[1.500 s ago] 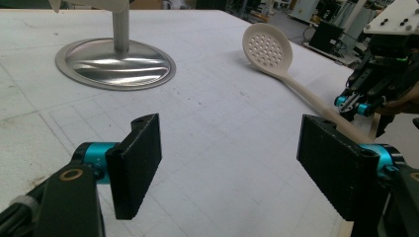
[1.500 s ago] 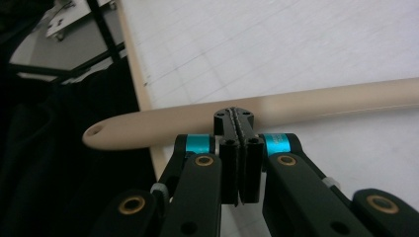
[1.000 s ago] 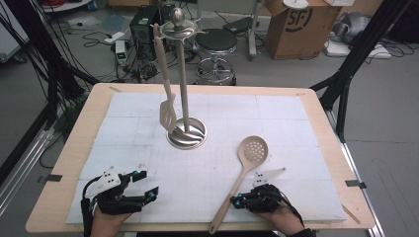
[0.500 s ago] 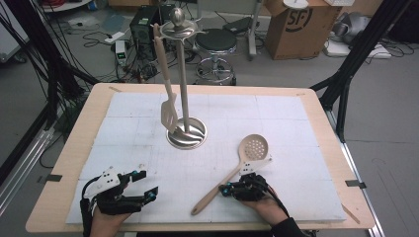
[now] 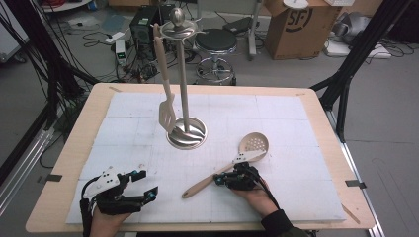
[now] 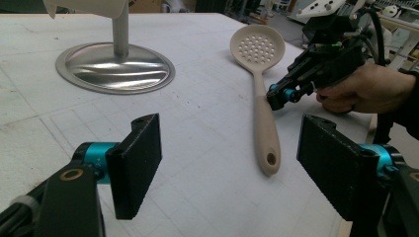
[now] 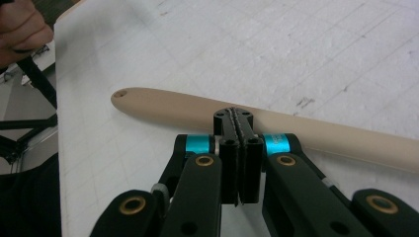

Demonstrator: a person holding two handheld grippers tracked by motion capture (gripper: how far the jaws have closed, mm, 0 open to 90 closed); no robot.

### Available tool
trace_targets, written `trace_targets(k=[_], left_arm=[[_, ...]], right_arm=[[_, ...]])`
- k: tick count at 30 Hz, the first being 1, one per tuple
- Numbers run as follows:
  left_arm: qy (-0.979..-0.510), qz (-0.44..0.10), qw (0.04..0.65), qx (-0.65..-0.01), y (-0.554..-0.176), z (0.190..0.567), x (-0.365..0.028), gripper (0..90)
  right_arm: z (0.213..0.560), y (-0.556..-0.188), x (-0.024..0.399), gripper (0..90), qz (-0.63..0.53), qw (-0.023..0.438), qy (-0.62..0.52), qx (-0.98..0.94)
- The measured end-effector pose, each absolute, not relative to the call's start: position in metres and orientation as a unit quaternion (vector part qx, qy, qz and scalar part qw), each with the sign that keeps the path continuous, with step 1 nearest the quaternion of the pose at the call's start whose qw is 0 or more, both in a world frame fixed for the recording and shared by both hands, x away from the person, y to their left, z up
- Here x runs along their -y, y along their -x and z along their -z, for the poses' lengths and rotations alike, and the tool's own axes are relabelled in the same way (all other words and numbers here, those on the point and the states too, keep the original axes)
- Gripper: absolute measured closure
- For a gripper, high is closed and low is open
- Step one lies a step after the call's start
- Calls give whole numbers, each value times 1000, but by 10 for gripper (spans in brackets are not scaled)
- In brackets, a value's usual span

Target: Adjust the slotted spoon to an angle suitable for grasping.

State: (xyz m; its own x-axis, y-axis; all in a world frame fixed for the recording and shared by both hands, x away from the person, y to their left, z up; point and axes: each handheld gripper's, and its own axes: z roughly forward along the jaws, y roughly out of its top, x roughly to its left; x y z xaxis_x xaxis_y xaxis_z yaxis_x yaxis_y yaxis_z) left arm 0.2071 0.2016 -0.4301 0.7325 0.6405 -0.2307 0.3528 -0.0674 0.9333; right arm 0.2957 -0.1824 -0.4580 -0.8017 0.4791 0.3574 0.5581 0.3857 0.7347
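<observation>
A beige slotted spoon [image 5: 207,181] lies slantwise on the white mat, its round head [image 5: 253,144] to the right of the stand. My right gripper [image 5: 217,178] is shut with nothing between its jaws. In the right gripper view its closed tips [image 7: 239,118] rest against the side of the spoon handle [image 7: 163,106]. My left gripper [image 5: 147,183] stands open near the front left of the mat, empty. From the left gripper view [image 6: 230,138] the spoon [image 6: 262,113] lies ahead, and the right gripper [image 6: 276,96] touches its handle.
A metal utensil stand [image 5: 187,133] with a round base rises at the mat's middle, and a beige slotted turner [image 5: 167,111] hangs from its top. The white mat [image 5: 296,118] covers a wooden table [image 5: 64,163]. Cables, a stool and a cardboard box sit on the floor beyond.
My right gripper has moved left along the front of the mat. The spoon's handle end has swung left and away from the table's front edge. The left gripper has kept still.
</observation>
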Motion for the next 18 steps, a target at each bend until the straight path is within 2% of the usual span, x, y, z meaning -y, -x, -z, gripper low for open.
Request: trace_targets(k=[18], left_arm=[[-719,-122,593,-343,-206,429,-203,260]], right_arm=[[459,-325,167,900,466,18,356,810]])
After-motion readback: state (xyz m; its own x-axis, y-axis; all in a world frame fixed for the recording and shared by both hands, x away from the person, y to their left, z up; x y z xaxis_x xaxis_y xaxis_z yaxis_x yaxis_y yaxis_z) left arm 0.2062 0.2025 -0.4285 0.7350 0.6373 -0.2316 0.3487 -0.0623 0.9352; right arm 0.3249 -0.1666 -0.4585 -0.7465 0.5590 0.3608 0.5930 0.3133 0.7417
